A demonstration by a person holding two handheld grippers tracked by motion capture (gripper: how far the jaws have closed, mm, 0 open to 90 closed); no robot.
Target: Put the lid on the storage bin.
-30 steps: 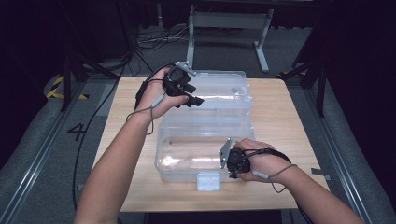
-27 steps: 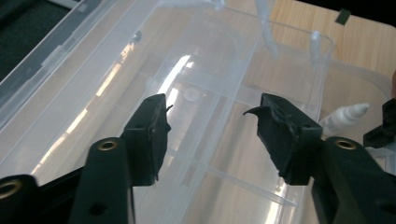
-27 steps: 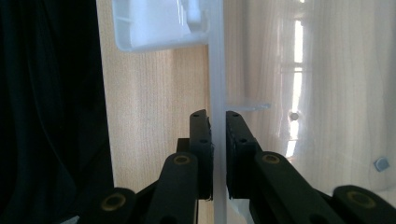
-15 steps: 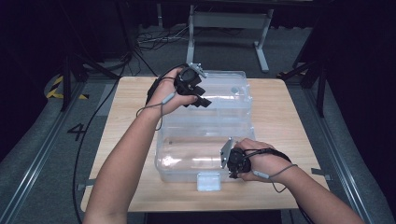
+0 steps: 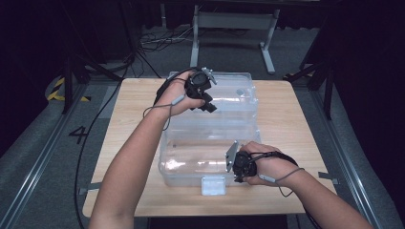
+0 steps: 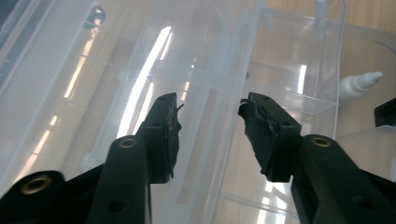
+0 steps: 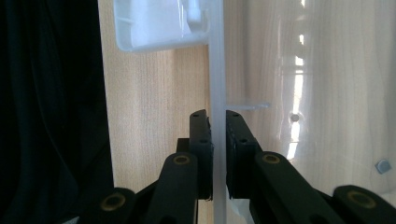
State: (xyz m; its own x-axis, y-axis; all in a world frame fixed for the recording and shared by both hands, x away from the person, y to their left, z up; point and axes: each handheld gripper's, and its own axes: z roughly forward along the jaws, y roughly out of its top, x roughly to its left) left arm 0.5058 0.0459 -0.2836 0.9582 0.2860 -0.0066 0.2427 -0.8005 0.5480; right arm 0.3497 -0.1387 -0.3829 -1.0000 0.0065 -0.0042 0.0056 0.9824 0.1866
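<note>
A clear plastic box (image 5: 210,143) lies opened flat on the wooden table (image 5: 286,119), one half near me and one half far. In the high view my right gripper (image 5: 235,167) sits at the near half's front rim beside the white latch (image 5: 213,185). The right gripper view has my right gripper (image 7: 215,114) shut on that thin clear rim (image 7: 217,70). My left gripper (image 5: 208,106) hovers over the far half. Its jaws have just been closing. In the left gripper view my left gripper (image 6: 210,100) straddles a clear ridge (image 6: 233,74), pads apart from it.
A small white bottle (image 6: 359,83) lies inside the box, to the right in the left gripper view. The white latch (image 7: 159,23) hangs past the table's front edge. A metal stand (image 5: 234,28) and cables lie on the floor behind the table.
My left hand has shifted right and slightly down over the far half of the box, and its jaws have narrowed. The right hand and its grip are unchanged.
</note>
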